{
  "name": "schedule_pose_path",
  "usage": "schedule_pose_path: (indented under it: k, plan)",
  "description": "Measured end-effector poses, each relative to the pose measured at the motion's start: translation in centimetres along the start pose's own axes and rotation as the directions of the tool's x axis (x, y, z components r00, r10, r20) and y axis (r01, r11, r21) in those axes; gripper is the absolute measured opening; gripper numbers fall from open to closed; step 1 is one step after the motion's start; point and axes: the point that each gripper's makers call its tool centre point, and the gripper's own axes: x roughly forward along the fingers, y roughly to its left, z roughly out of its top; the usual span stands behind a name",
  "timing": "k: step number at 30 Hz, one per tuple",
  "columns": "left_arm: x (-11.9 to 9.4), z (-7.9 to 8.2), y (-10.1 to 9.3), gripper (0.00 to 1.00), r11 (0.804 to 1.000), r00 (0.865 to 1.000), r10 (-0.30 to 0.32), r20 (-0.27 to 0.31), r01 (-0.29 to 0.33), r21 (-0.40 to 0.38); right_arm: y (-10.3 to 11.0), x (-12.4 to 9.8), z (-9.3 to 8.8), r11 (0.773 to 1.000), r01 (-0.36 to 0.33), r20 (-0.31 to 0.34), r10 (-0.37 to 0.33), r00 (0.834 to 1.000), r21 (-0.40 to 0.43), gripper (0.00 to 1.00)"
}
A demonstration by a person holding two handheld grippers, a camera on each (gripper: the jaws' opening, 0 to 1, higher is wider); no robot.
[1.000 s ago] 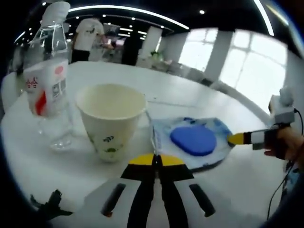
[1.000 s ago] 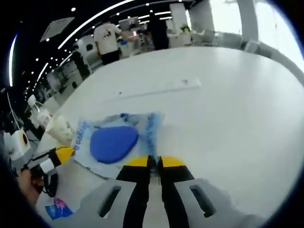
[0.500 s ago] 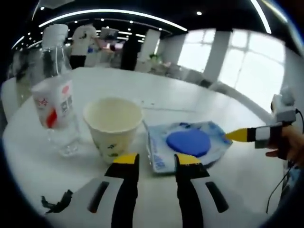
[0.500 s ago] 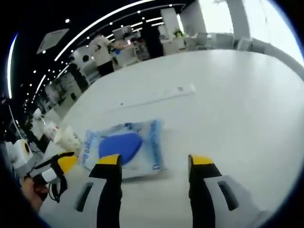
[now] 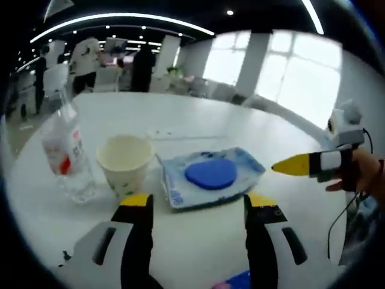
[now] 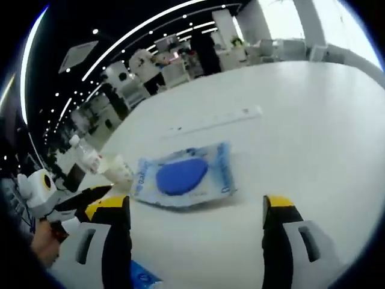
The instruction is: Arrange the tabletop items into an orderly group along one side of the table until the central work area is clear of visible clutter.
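Both the left gripper point(image 5: 195, 201) and right gripper point(image 6: 195, 208) hang with fingers spread wide and empty, the wipes pack point(image 5: 210, 177) lying flat beside the paper cup point(image 5: 124, 162) and water bottle point(image 5: 65, 150), apparently grouped along the counter point(image 5: 198, 120) edge.

Out past my table, in the left gripper view, a person in a white top point(image 5: 87, 51) stands at the far end of the hall, with a figure in dark clothes point(image 5: 143, 63) just to their right. Bright windows point(image 5: 295, 78) fill the right side, split by a white pillar point(image 5: 252, 60). A curved ceiling light strip point(image 5: 120, 17) arcs overhead. In the right gripper view it shows too point(image 6: 150, 27), above a white-topped person point(image 6: 147, 60) among desks.
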Motion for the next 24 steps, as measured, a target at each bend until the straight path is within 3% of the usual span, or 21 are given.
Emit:
schedule_pose_path:
  k: [5,14,24]
  plan:
    - [-1.2,-0.2,-1.4,0.71,0.996,0.998,-0.054,-0.016,0.055,0.066,0.9,-1.6,-0.4,1.000,-0.013,0.000,0.013,1.000,-0.007,0.99]
    - [-3.3,-0.1,-2.2,0.85,0.987,0.994,-0.101,-0.041,0.105,0.124,2.8,-3.9,-2.0,0.999,-0.041,-0.033,0.040,0.999,-0.034,0.99]
    - [-5.8,-0.8,-3.5,0.89,0.973,0.984,-0.159,-0.076,0.169,0.159,5.6,-6.2,-3.9,0.993,-0.092,-0.066,0.087,0.994,-0.076,0.99]
